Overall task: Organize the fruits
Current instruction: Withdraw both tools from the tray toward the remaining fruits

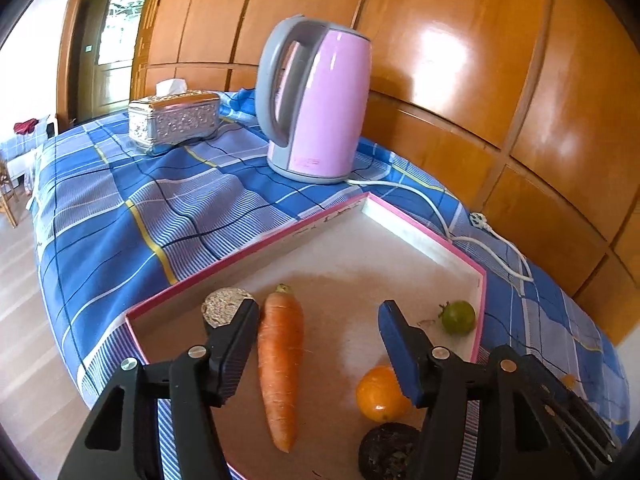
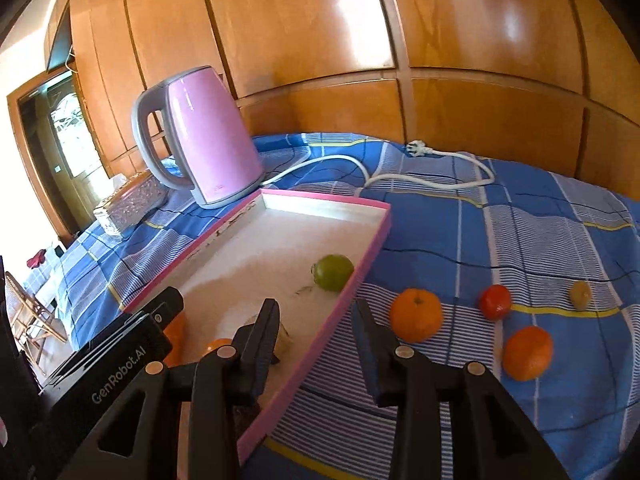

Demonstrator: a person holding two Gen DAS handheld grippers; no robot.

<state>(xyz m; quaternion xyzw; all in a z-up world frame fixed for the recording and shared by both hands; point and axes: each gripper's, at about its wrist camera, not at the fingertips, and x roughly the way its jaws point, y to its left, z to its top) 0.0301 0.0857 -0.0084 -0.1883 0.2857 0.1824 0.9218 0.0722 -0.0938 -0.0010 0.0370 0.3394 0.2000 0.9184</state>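
Hovering with the left gripper [image 1: 320,344] above the near end of the pink-rimmed tray [image 1: 256,246], jaws standing moderately apart and gripping nothing. Pointing along a carrot [image 1: 280,360] lying on the tray floor below the gap, just beside the left finger. Partly hiding a round grainy thing [image 1: 222,306] behind that left finger and an orange [image 1: 378,394] behind the right one. Leaving a dark round lump [image 1: 388,452] below the right finger, and a green fruit [image 1: 458,316] ahead and right of it, near the tray's corner. Facing a pink kettle [image 1: 320,100] and a silver tissue box [image 1: 176,122] well ahead, both on the blue checked cloth [image 1: 140,200].

Holding the right gripper [image 2: 316,344] with jaws narrowly apart, also clasping nothing, straddling the tray's right rim from above. Keeping four fruits on the cloth to its right, outside the tray: a large orange [image 2: 416,314] nearest the right finger, a second orange [image 2: 528,354] farther right, a small red-orange fruit [image 2: 495,301] and a small yellowish fruit [image 2: 581,294] beyond.
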